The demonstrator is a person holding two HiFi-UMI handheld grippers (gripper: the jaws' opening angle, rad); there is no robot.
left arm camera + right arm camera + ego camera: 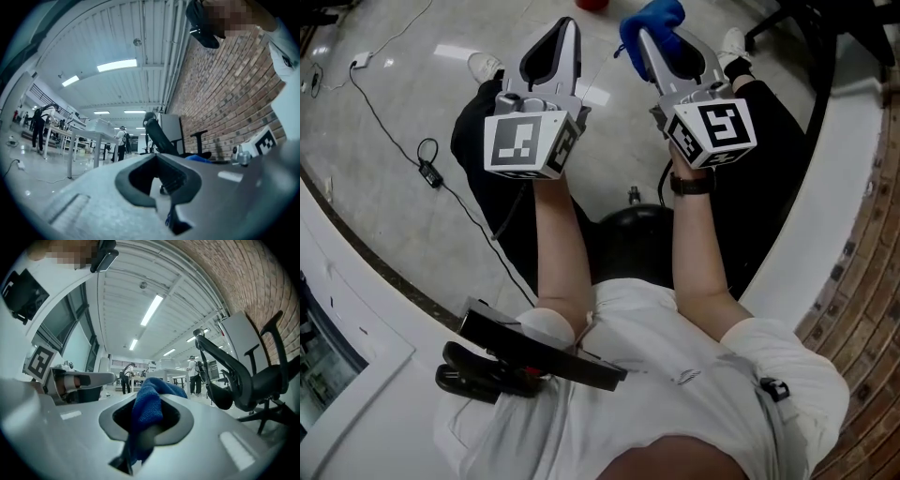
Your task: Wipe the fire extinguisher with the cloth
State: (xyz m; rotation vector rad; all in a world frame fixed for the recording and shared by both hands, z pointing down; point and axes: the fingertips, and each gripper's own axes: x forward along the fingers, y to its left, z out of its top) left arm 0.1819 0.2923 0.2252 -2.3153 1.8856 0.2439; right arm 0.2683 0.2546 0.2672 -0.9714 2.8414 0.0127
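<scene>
Although the right gripper (667, 47) clamps the blue cloth (149, 401), only 1 fold looks pinched; rubbing may drag it free. Left gripper (555, 42) closed, empty.

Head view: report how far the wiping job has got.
Done: the blue terry cloth is clamped in the right gripper. In hand: no wiping yet; the left gripper is shut and empty. Left: all the wiping; only the edge of a red object shows, untouched.

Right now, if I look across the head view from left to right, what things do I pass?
Black cable on the floor → left gripper → blue cloth pinched in the jaws of the right gripper → brick wall.
</scene>
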